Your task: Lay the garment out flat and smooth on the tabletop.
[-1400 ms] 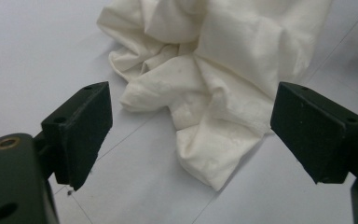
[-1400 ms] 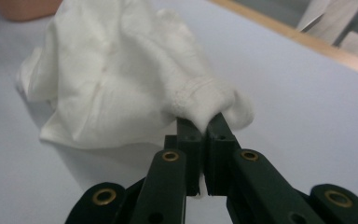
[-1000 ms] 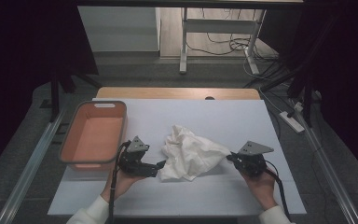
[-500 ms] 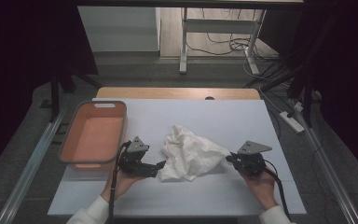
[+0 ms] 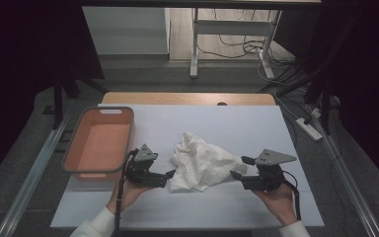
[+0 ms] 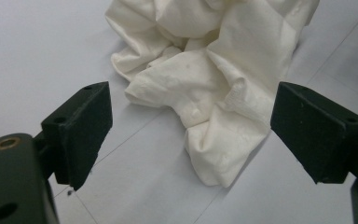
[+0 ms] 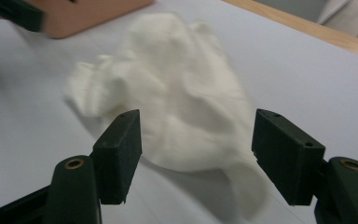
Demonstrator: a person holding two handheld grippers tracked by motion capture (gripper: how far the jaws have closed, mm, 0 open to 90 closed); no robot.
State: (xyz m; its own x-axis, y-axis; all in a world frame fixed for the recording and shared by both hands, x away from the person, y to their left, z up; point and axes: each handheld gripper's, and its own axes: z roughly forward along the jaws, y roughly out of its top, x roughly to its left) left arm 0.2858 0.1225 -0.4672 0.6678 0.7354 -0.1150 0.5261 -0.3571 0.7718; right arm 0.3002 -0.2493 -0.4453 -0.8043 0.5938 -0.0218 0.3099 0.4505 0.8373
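Note:
A crumpled white cloth (image 5: 202, 160) lies in a heap on the white table cover (image 5: 217, 123). My left gripper (image 5: 170, 175) rests at the cloth's left edge, open, its jaws wide on either side of the cloth's near corner (image 6: 214, 140). On the other side, my right gripper (image 5: 241, 168) is open too and points at the cloth's right edge (image 7: 186, 121), with the jaws just short of the fabric. Neither gripper holds anything.
An orange tub (image 5: 100, 143) stands at the table's left edge, close behind my left gripper; its corner (image 7: 88, 14) shows beyond the cloth in the right gripper view. A bare wooden strip (image 5: 187, 98) runs along the table's far edge.
Both grippers have edged slightly closer to the cloth; the cloth itself lies as before.

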